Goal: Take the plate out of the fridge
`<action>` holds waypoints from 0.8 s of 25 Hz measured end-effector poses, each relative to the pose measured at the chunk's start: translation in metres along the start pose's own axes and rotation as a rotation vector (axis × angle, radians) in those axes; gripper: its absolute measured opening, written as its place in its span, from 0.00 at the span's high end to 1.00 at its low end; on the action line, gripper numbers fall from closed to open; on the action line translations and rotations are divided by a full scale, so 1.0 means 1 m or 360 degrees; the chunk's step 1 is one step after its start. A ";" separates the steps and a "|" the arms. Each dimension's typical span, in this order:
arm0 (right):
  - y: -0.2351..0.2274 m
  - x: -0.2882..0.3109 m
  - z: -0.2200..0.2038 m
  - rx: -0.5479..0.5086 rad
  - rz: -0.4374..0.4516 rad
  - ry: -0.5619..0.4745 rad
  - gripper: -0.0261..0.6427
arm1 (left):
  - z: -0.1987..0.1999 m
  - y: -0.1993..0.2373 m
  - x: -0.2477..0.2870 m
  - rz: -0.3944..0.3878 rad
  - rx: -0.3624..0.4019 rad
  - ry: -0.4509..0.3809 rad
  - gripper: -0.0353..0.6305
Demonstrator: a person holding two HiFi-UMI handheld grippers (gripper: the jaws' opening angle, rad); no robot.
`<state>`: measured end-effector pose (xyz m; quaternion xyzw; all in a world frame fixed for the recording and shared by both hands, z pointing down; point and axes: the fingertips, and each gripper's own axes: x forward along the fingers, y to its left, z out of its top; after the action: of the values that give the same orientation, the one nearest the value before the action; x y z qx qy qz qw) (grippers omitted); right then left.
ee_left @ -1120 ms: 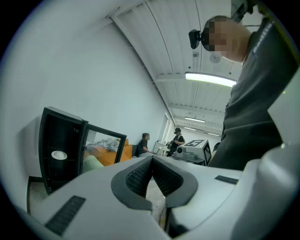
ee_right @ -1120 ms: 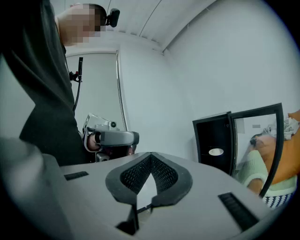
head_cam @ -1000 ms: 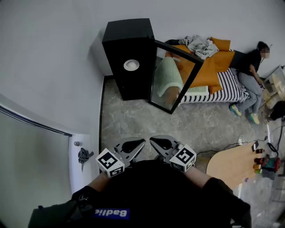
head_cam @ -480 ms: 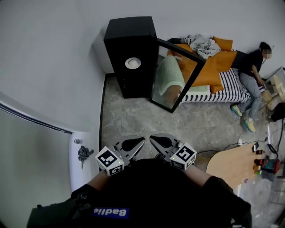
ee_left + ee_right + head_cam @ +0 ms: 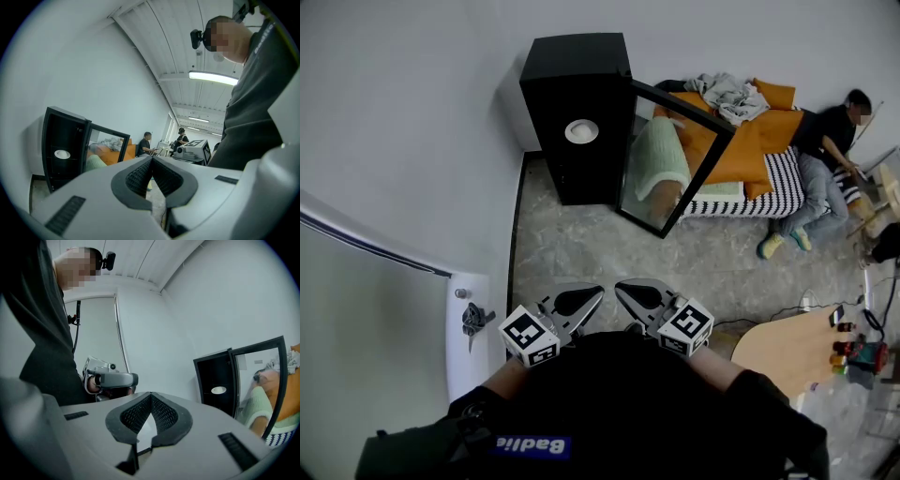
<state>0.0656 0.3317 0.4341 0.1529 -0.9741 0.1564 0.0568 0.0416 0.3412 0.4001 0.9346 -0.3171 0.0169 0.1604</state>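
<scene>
A small black fridge (image 5: 577, 112) stands against the far wall with its glass door (image 5: 670, 159) swung open to the right. A white plate (image 5: 581, 131) lies on a shelf inside it; the same plate (image 5: 62, 153) shows in the left gripper view and the plate (image 5: 218, 390) in the right gripper view. My left gripper (image 5: 598, 293) and right gripper (image 5: 622, 287) are held close to my chest, far from the fridge. Both are shut with nothing between the jaws, tips touching.
A mattress (image 5: 759, 183) with orange pillows (image 5: 741, 145) lies behind the fridge door, and a person (image 5: 820, 169) sits at its right end. A round wooden table (image 5: 787, 347) with small items is at lower right. Grey stone floor (image 5: 609, 253) lies between me and the fridge. A door handle (image 5: 474, 321) is at left.
The view has shifted slightly, so the fridge sits a little more to the right. The seated person has moved their legs. The grippers have stayed in place, still shut.
</scene>
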 end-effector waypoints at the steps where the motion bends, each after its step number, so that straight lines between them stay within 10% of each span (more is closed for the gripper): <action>1: -0.002 -0.002 -0.003 -0.0003 0.0006 0.0015 0.97 | -0.001 0.000 0.002 0.0006 0.0000 -0.0001 0.94; 20: -0.047 -0.005 -0.020 0.0075 0.0041 0.0093 0.97 | 0.000 0.036 0.032 0.0110 -0.0045 -0.0049 0.94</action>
<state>0.0865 0.2970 0.4660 0.1370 -0.9700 0.1843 0.0797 0.0452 0.2954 0.4147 0.9209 -0.3519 0.0035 0.1679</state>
